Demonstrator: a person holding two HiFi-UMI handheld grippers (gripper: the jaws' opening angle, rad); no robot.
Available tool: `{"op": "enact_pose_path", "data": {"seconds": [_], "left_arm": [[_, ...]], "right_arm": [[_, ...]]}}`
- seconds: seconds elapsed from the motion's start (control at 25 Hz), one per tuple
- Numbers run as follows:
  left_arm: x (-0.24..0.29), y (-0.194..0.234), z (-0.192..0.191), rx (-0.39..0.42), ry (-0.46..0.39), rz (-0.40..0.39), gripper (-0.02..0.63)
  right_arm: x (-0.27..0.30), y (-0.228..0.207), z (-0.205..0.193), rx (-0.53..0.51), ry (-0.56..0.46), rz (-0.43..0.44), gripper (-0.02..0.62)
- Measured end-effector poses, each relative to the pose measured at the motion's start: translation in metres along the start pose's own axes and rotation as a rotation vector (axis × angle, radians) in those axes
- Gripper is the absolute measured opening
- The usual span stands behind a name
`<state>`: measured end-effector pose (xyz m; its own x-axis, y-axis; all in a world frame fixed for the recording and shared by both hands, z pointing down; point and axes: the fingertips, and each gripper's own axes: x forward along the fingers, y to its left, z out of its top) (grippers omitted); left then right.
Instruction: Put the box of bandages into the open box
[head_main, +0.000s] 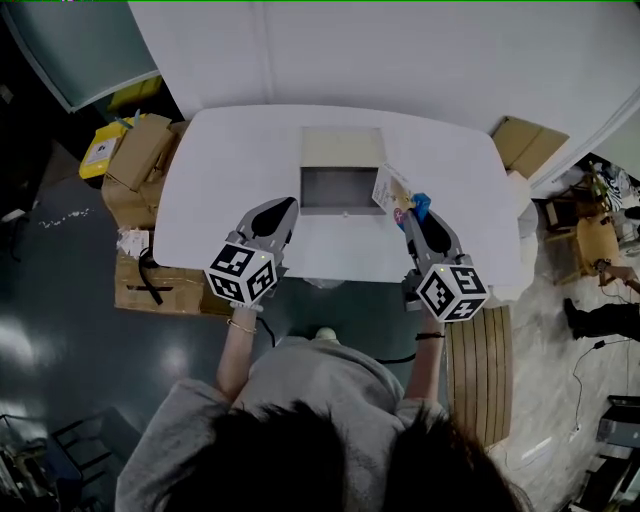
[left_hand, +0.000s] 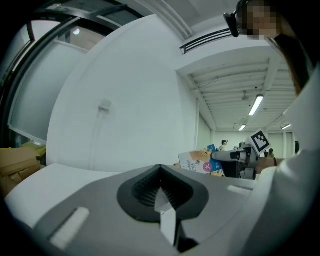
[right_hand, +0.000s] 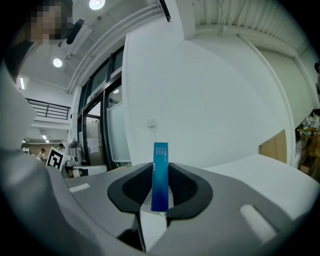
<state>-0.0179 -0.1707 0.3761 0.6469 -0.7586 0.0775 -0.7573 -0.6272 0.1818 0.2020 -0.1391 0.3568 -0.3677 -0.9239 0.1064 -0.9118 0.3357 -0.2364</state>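
My right gripper (head_main: 412, 222) clamps the box of bandages (head_main: 392, 189) at the right rim of the open box (head_main: 342, 152) (left gripper (head_main: 283, 210) closed, empty), so next I should lower it inside and release.

Your head camera looks steeply down on the table (head_main: 220, 180); gripper cameras look level along their jaws, left gripper (right_hand: 101, 169) and right gripper (left_hand: 220, 156) sighting each other.

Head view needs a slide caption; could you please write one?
Right claw holds the bandage box beside the open box.
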Motion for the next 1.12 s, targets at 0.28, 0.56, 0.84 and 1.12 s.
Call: {"op": "enact_pose_path", "data": {"seconds": [0.28,0.56,0.84,1.12], "left_arm": [[0.006,0.002,-0.002,-0.004,0.007,0.034,-0.006],[0.021,0.017,-0.008,-0.016,0.042,0.035,-0.006],[0.044,0.035,-0.024,-0.040,0.086,-0.018,-0.006],[0.062,0.054,-0.042,-0.066,0.130,-0.057,-0.006]], "right_arm": [[0.015,-0.005,-0.001,0.013,0.018,0.044,0.105],[0.042,-0.007,-0.008,0.031,0.057,0.065,0.105],[0.074,-0.003,-0.019,0.046,0.108,0.087,0.105],[0.107,0.006,-0.039,0.040,0.201,0.123,0.106]]}}
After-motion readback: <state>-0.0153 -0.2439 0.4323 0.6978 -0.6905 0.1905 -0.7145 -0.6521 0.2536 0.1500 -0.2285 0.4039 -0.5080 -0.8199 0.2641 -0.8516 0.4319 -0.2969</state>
